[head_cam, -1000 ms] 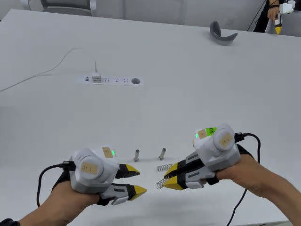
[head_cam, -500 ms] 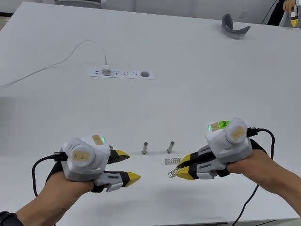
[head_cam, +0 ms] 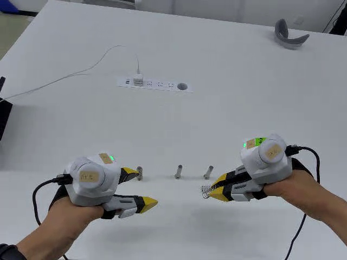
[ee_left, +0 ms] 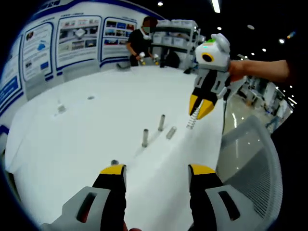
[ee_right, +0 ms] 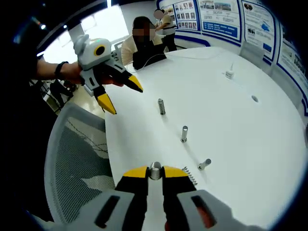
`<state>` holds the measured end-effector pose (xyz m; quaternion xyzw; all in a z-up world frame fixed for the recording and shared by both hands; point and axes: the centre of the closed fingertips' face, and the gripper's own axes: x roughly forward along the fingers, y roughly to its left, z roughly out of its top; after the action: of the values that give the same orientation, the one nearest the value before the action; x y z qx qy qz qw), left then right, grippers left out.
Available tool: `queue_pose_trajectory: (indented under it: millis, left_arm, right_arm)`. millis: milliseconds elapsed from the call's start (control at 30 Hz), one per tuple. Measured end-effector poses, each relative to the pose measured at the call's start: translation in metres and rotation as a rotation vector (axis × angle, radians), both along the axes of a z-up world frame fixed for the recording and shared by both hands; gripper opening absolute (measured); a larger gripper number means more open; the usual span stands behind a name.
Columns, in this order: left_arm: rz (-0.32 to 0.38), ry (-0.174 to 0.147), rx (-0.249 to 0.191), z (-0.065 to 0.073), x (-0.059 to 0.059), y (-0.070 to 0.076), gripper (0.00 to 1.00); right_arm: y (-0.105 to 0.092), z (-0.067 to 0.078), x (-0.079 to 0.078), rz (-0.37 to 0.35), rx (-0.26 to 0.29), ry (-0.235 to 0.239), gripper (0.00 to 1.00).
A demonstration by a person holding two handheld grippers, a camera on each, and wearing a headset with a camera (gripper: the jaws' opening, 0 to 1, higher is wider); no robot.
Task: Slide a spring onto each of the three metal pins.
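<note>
The wide white counter (head_cam: pixel 227 65) carries it all. The left tongs (head_cam: pixel 140 188) hang spread apart and empty beside the leftmost pin (head_cam: pixel 139 173), which looks wrapped in a coil. The right tongs (head_cam: pixel 213 190) are clenched on a spring (head_cam: pixel 205 190), just in front of the rightmost pin (head_cam: pixel 208 172). The middle pin (head_cam: pixel 178 172) stands bare.

Left hand-held gripper (head_cam: pixel 142 188) and right hand-held gripper (head_cam: pixel 212 191) are white, yellow-tipped, black-cabled.
</note>
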<state>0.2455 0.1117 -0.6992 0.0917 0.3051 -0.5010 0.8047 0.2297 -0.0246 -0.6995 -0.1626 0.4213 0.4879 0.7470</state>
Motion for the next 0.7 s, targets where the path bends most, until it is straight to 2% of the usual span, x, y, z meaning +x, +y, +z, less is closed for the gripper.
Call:
queue_pose_trajectory:
  millis: [300,700]
  left_arm:
    - [0.054,0.013,0.009,-0.003,0.003,0.019,0.58]
    - [0.082,0.033,0.022,-0.007,-0.001,0.031,0.64]
  right_arm:
    - [0.009,-0.002,0.026,0.038,-0.037,-0.022,0.12]
    - [0.017,-0.010,0.052,0.082,-0.082,-0.049,0.12]
